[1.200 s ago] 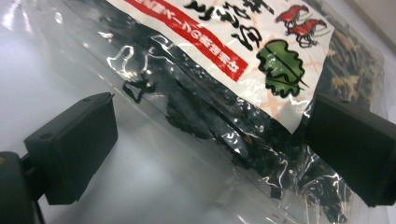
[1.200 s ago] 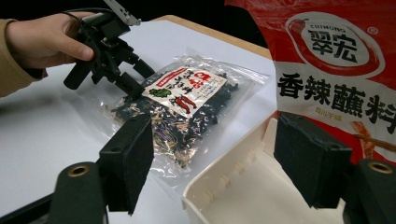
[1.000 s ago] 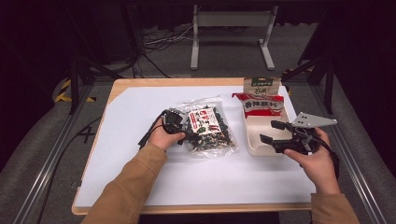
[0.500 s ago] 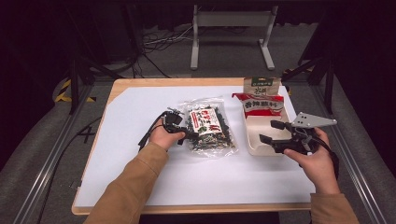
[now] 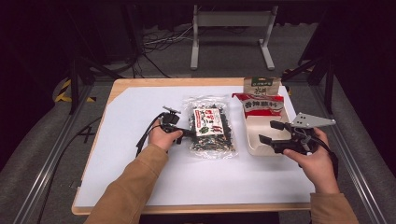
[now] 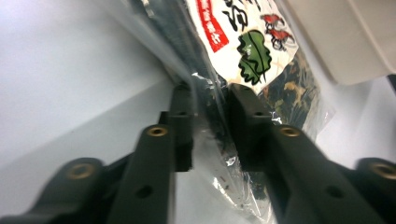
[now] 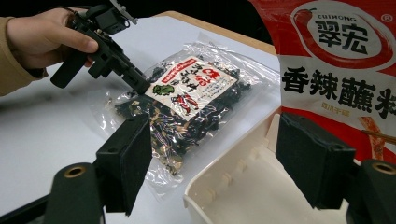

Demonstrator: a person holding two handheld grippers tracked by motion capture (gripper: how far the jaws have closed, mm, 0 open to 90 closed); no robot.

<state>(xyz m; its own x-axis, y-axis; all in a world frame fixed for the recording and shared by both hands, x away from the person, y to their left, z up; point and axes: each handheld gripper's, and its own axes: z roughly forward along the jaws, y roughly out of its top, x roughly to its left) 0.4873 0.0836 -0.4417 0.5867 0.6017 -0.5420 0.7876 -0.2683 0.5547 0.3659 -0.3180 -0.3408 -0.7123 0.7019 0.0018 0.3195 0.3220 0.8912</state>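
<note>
Though unlifted, seaweed bag (image 6: 243, 51) between fingers (image 6: 180, 121)

— What stood at the far right of the desk (image 5: 140, 88)?
— A white tray (image 5: 254, 135), and a red snack pouch (image 5: 258, 106) leaning in its far end.
— Anything behind that?
— A green-topped packet (image 5: 261, 84), upright against the pouch.
— And the desk itself?
— Wooden-edged, covered by a white sheet (image 5: 135, 140). Beyond it stood a grey metal stand (image 5: 231, 21).

A wooden table (image 5: 140, 84) with a white top stands on grey floor (image 5: 42, 154) in a dark room.
</note>
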